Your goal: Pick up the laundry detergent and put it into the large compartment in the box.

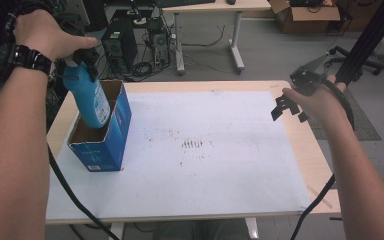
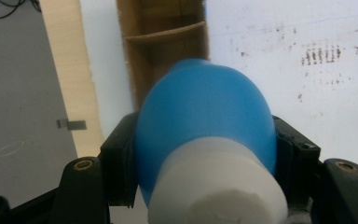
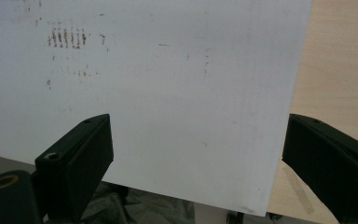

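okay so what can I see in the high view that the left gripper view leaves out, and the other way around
High view alone: the whole blue box from outside, the bottle's label, the right gripper open above the table's right side, both forearms, and the computer tower on the floor.

Left gripper view alone: the bottle's white cap up close, the black jaws pressed against its shoulder, and a cardboard divider inside the box.

Both: the blue bottle above the open box, and the stained white sheet.

The high view looks forward and down over the whole worktop [image 1: 300, 150]. Each gripper view looks steeply down between its own jaws, close above it; all share the brown smudges [image 1: 192, 144].
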Tool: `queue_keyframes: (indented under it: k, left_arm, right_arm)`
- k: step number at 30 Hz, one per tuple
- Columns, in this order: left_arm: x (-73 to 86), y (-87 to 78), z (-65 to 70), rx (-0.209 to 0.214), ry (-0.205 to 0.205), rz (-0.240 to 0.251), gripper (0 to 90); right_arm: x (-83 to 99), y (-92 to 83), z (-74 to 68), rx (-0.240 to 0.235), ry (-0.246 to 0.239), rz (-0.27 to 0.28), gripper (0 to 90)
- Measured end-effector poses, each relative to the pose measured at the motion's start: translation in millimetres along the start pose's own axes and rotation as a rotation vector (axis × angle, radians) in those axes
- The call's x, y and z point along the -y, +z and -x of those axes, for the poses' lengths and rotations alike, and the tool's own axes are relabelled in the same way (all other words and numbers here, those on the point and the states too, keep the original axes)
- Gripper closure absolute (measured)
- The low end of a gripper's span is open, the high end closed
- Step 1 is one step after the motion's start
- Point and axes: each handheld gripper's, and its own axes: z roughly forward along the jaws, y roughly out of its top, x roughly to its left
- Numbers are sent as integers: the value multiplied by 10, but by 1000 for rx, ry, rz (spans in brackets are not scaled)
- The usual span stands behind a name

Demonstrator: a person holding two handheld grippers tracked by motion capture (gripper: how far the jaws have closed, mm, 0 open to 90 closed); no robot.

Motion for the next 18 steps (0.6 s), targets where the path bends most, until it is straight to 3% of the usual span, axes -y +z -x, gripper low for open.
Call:
queue_keyframes:
  k: [8,18]
  left_arm:
    - [12,126,-185,21,-37,-4,373]
    - [27,349,-222,32,-40,-38,374]
  right_arm:
    - [-23,2,22,2,4,-1,89]
    - [-15,53,20,1,2,-8,89]
